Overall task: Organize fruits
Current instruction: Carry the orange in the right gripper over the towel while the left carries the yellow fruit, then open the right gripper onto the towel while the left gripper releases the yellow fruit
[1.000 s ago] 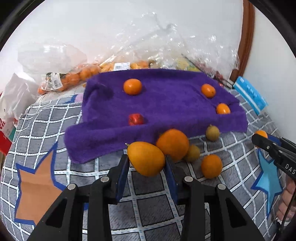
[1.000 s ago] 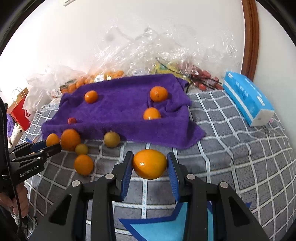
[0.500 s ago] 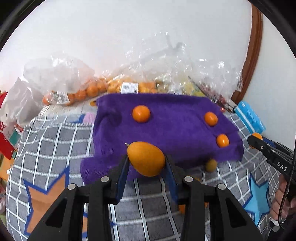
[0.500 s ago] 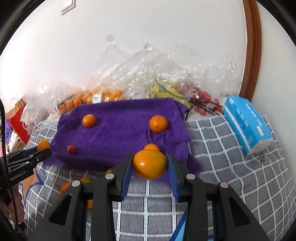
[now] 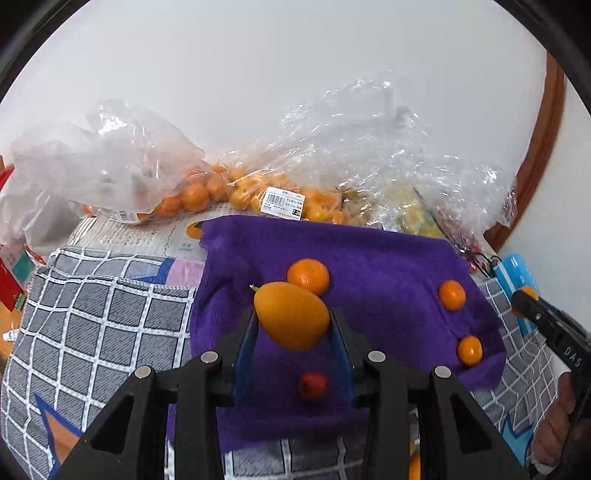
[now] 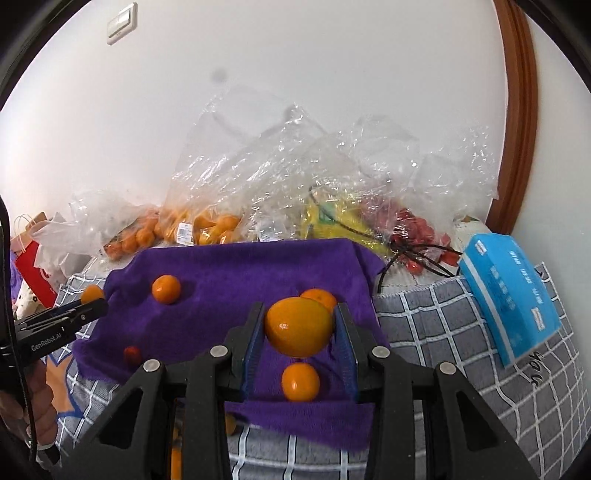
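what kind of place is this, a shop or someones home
Most likely a home room: a checked quilt covers the surface, a wall switch sits above, and shop-labelled bags of fruit lie by a tissue pack.

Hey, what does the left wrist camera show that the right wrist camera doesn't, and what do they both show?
Only the left wrist view: the left claw gripping a pointed orange-yellow fruit from up close.

Only the right wrist view: the right claw gripping a round orange, a wall switch, and the whole blue tissue pack.

Both: the purple towel carrying three small oranges and a small red fruit, with clear plastic bags of fruit behind it.
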Available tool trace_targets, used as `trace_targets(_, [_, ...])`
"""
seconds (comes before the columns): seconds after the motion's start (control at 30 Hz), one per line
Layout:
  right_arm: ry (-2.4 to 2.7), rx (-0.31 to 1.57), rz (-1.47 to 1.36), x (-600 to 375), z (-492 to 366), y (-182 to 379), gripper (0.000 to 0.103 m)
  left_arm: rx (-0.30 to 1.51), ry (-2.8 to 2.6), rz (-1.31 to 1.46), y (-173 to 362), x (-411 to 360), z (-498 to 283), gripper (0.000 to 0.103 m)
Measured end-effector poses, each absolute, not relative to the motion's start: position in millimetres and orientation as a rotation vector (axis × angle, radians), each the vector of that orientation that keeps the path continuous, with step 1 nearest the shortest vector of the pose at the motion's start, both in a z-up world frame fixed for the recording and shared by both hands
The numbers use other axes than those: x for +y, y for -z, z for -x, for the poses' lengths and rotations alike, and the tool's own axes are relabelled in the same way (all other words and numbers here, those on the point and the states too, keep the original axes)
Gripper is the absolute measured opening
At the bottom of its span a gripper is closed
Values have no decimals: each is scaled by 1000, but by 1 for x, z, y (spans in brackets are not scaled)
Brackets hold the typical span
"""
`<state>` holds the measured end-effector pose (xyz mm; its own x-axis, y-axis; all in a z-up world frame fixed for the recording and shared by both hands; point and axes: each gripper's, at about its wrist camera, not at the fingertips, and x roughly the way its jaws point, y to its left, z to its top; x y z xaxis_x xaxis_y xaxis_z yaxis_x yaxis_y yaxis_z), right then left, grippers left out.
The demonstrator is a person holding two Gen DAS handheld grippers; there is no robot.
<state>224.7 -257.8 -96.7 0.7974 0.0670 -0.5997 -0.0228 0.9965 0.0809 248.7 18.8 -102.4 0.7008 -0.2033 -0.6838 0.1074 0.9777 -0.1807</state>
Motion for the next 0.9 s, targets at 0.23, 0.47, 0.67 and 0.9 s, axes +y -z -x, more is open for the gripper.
trace_targets(0.23, [-46,671,-104,-265,-244,119,37,776,184,100,118,10,-258,37])
trace_targets(0.47, [-33,720,-88,-264,-255,140,37,818,195,104,133,7,-263,37])
trace_targets(0.67, [-25,743,-82,-265,-259,150,37,839,193,108,140,5,-268,37])
trace_targets(0.9, [-21,771,-92,-268,-262,158,37,879,186,122,148,6,-273,37])
